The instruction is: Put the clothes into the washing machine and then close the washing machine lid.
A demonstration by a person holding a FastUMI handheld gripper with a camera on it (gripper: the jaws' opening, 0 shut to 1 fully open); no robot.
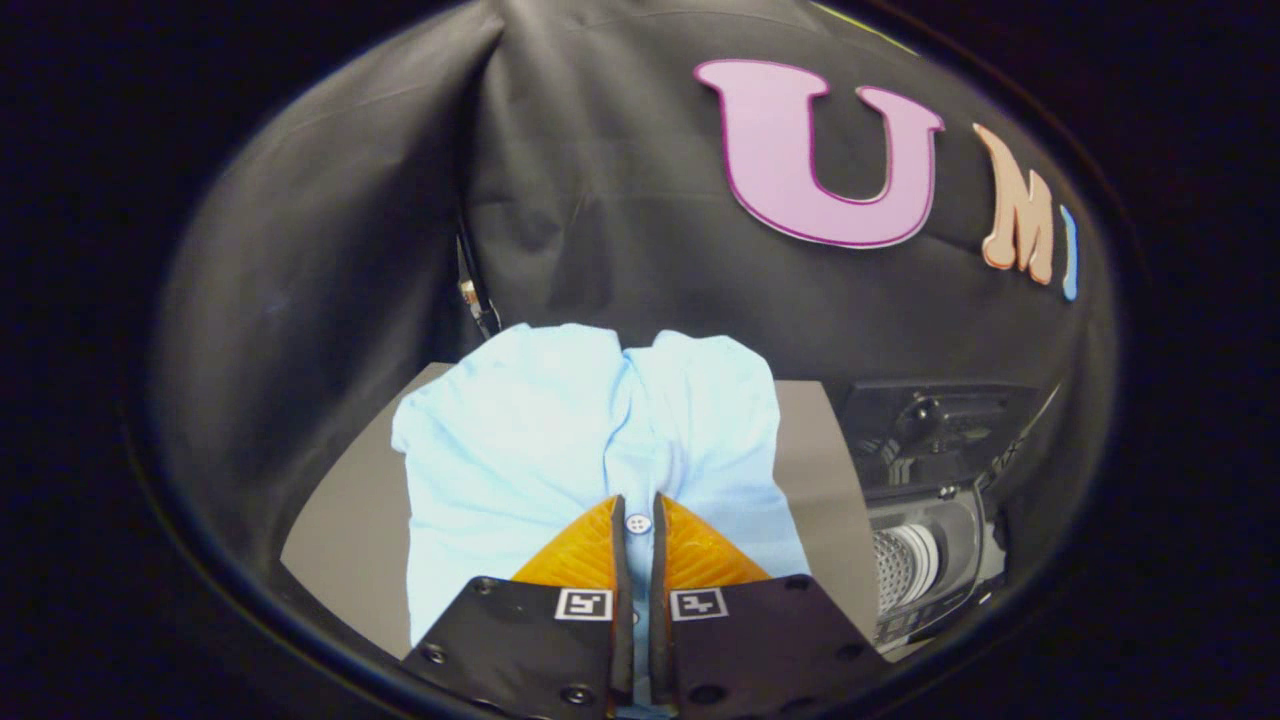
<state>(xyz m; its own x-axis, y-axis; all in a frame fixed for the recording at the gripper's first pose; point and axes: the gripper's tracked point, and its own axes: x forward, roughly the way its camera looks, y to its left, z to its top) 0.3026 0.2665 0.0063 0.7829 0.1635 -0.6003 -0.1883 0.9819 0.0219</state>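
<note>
A staged booth: black cloth wall (600,200) behind a grey table (350,520).

shirt (560,430): 1 | washing machine (930,520): 1 | table (350,530): 1 | fingers (585,555): 2, nearly closed

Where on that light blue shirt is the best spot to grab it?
Probably the buttoned front strip of the light blue shirt, coming from above. There the cloth lies doubled, giving a thicker fold to pinch than the flat panels beside it. The gripper already has its fingers nearly closed on that strip, beside a button.
</note>
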